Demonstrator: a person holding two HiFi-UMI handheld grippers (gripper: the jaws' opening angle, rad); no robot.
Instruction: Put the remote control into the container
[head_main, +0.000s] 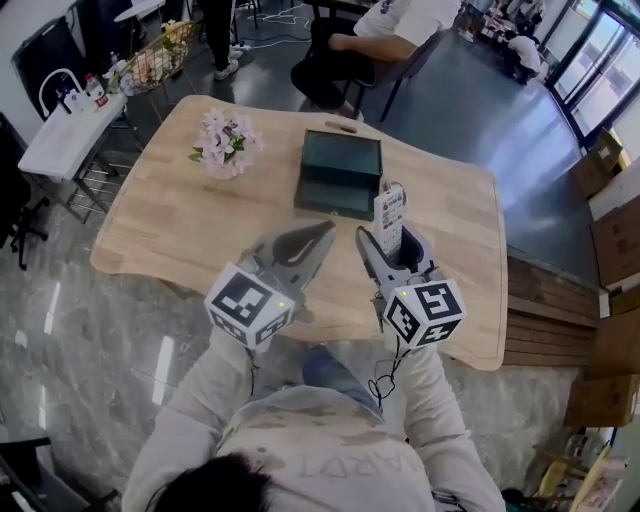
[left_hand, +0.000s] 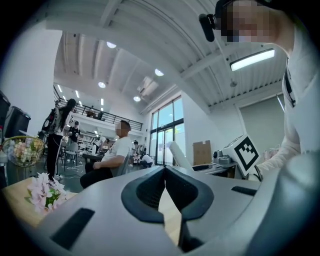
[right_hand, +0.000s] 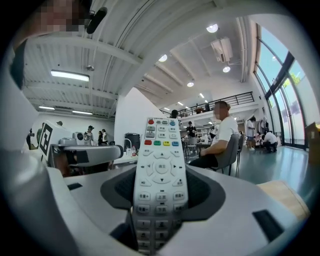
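The remote control (head_main: 389, 214) is not on the table now; it is in the right gripper (head_main: 388, 255), whose two jaws are clamped on its lower part, one on each long side. In the right gripper view the white remote control (right_hand: 161, 170) stands straight out between the jaws with the buttons facing the camera, and most of its length is free in front. I think it is held by the low end so that the free end can go into the box first. The container (head_main: 340, 170), a dark green open box, sits in the middle of the wooden table (head_main: 180, 230), and the top of the remote is just beside its near right corner, above the table and not yet over the opening. The left gripper (head_main: 318, 240) hangs near, on the left, with its jaws together at the tips and nothing between them; it seems only to wait. The inside of the box looks empty, as far as I can see, so there is room for the remote to lie flat or lean. The near wall must be passed first, so I judge the remote must go forward and to the left before it comes down. A small bunch of flowers (head_main: 226, 142) stands well apart to the left, and a seated person (head_main: 385, 25) is beyond the far edge, both out of the way.
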